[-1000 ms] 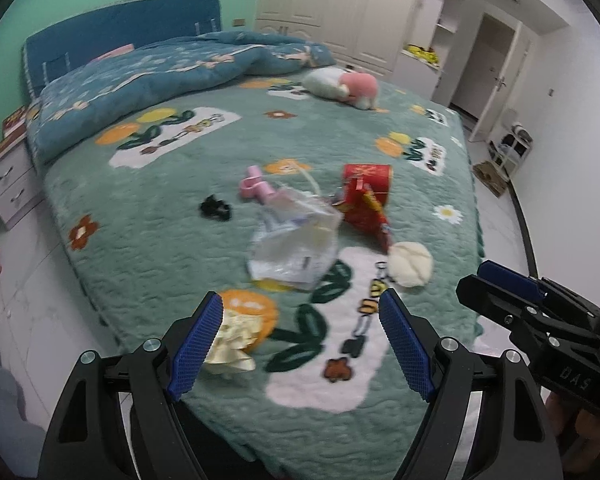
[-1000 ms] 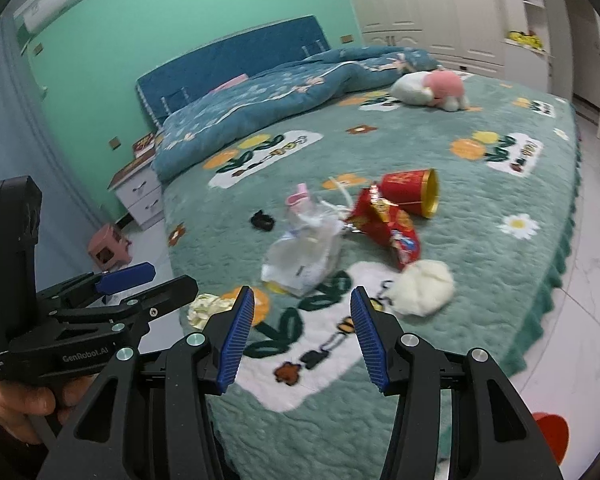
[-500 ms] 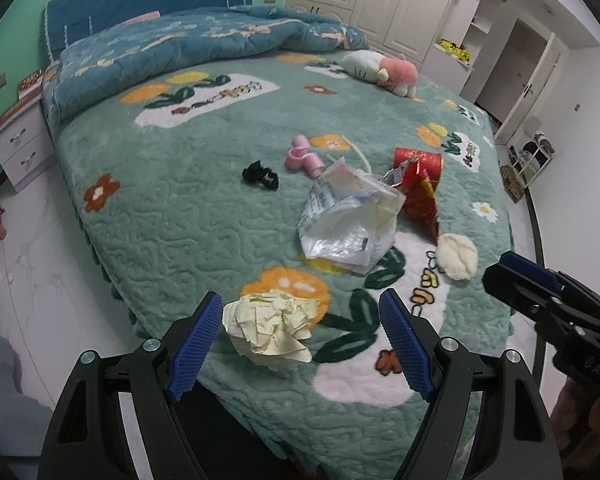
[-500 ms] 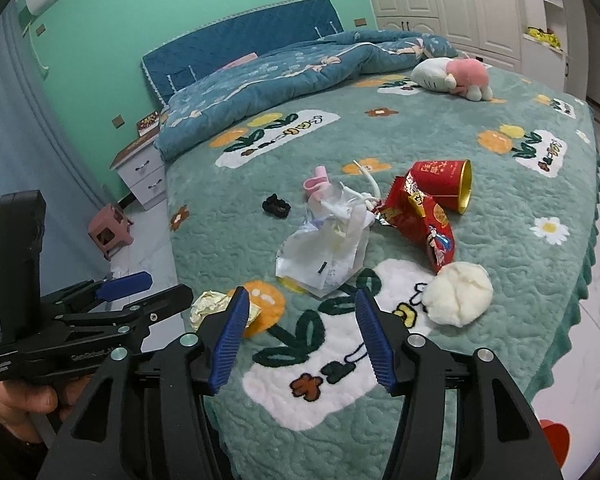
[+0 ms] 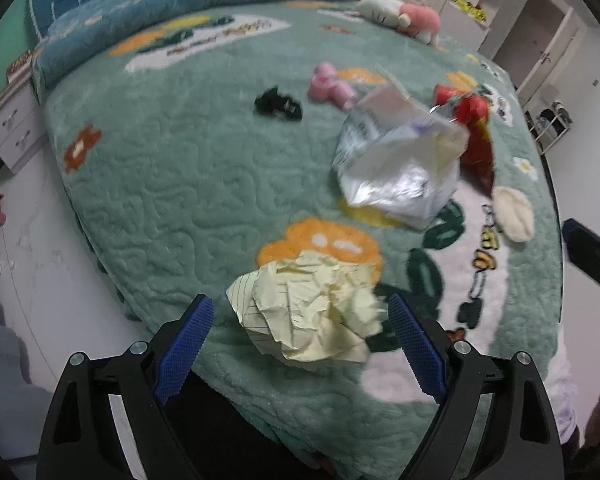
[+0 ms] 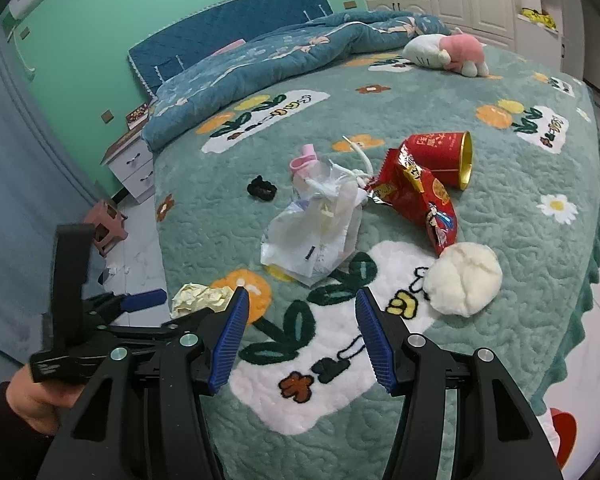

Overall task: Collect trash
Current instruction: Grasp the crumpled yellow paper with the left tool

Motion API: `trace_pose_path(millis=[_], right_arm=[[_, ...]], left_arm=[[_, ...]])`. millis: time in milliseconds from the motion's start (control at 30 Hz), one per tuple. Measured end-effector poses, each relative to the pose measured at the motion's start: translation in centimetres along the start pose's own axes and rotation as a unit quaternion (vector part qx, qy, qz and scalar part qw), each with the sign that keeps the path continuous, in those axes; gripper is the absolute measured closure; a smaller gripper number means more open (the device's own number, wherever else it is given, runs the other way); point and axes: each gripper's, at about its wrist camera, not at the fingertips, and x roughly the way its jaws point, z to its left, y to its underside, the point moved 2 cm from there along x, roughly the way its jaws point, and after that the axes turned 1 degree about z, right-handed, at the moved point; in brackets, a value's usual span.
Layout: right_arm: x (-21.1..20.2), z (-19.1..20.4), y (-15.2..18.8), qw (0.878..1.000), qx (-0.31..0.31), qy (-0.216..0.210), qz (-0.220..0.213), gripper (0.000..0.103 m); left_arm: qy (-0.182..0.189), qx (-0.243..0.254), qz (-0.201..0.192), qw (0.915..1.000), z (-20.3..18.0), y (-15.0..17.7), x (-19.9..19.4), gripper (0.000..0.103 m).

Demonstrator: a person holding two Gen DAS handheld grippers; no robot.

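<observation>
since a second ago the left gripper has dropped toward the near edge of the bed, and its jaws have just been opening wider; the crumpled yellow paper, then small and off beside one finger, now fills the gap between the blue pads without either pad pressing it. that wide stance looks chosen so the loose wad fits in whole before closing. the paper sits on the orange flower print, nearer the bed edge than anything else. beyond the paper lies the clear plastic bag, with the red snack wrapper just past it and the white puff beside that. the right gripper hangs partly open and empty over the white patch beside the paper, probably waiting its turn for the bag.
</observation>
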Motion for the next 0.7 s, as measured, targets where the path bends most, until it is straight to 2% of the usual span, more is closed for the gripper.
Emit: trace_pose_path(millis=[167,200,233,333,433,633,700], right_arm=[[0.7,-0.7,0.1,1.000,0.007,0.003,0.007,0.047],[0.9,-0.9,0.1,1.000,0.008,0.004,0.009,0.047],[1.0,-0.9,0.1,1.000,0.008,0.005,0.010,0.047],[1.5,-1.2,0.1,1.000,0.011,0.007,0.015,0.047],[2.1,-1.2,-0.1,1.000,0.010,0.007,0.018,0.047],[4.0,-1.3,-1.5,1.000,0.009,0.010,0.018,0.047],[4.9,-1.4,-2.2,1.000,0.009,0.013,0.018,0.039]], left_arm=[[0.015,-0.019,0.013,0.9996,0.8,0.3,1.6,0.015],[0.018,-0.021,0.012,0.9995,0.9,0.3,1.6,0.021],[0.025,-0.021,0.013,0.9994,0.9,0.3,1.7,0.033],[0.030,-0.025,0.018,0.9991,1.0,0.3,2.1,0.049],[0.044,-0.027,0.013,0.9986,1.1,0.1,1.8,0.059],[0.046,-0.027,-0.016,0.9984,1.3,-1.3,0.2,0.061],[0.049,-0.026,-0.021,0.9982,1.3,-1.9,0.0,0.061]])
